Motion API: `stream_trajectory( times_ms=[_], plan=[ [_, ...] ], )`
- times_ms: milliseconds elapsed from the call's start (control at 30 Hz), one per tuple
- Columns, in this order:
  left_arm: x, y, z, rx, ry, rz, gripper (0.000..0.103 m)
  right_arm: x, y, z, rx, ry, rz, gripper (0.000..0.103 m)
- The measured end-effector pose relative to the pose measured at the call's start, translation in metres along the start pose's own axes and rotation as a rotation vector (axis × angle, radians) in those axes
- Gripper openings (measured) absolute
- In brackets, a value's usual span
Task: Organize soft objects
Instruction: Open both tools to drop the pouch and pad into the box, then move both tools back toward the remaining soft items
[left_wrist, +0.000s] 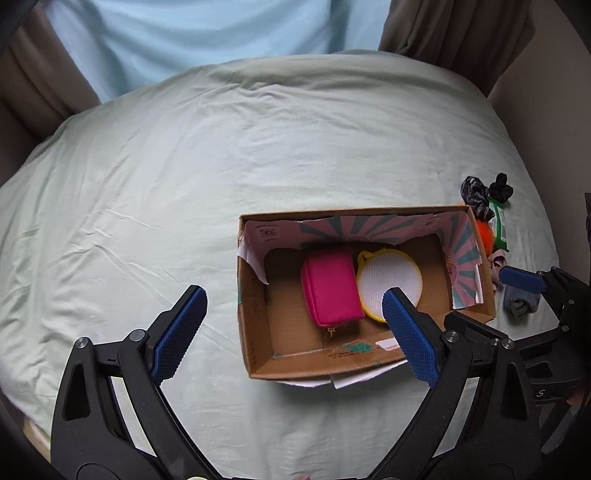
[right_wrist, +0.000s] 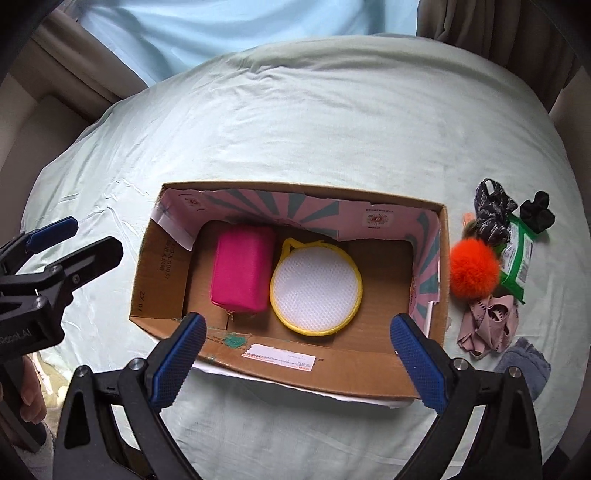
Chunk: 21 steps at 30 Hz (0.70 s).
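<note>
An open cardboard box (right_wrist: 303, 360) (left_wrist: 255, 317) lies on the bed. Inside it lie a pink zip pouch (right_wrist: 242, 269) (left_wrist: 330, 286) and a round white mesh pouch with yellow trim (right_wrist: 316, 286) (left_wrist: 388, 277). Right of the box lie an orange pompom (right_wrist: 474, 267), a pink fabric piece (right_wrist: 487, 323), a green wipes packet (right_wrist: 517, 253), a patterned dark band (right_wrist: 493, 210), a black item (right_wrist: 537, 216) and a grey sock (right_wrist: 524, 363) (left_wrist: 521, 301). My left gripper (left_wrist: 293, 323) is open above the box's near left part. My right gripper (right_wrist: 299, 349) is open and empty over the box's near wall.
The pale green bedsheet (right_wrist: 295, 129) (left_wrist: 147, 184) covers the bed. Brown curtains (left_wrist: 461, 33) and a light blue curtain (left_wrist: 203, 37) hang beyond its far edge. The left gripper shows at the left of the right wrist view (right_wrist: 62, 243).
</note>
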<state>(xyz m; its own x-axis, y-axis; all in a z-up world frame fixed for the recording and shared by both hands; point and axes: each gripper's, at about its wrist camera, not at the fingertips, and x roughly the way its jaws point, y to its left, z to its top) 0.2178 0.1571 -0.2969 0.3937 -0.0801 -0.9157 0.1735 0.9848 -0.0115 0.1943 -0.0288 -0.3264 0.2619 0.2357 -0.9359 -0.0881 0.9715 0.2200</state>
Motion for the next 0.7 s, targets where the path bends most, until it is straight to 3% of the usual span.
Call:
stream_trajectory(
  times_ms=[233, 700],
  plan=[
    [-0.059, 0.003, -0.022, -0.041, -0.089, 0.012, 0.096, -0.073, 0.017, -0.018, -0.074, -0.206, -0.044, 0.099],
    [-0.201, -0.032, -0.060, -0.077, -0.338, 0.039, 0.096, -0.225, 0.007, -0.068, -0.026, -0.513, -0.165, 0.099]
  ],
)
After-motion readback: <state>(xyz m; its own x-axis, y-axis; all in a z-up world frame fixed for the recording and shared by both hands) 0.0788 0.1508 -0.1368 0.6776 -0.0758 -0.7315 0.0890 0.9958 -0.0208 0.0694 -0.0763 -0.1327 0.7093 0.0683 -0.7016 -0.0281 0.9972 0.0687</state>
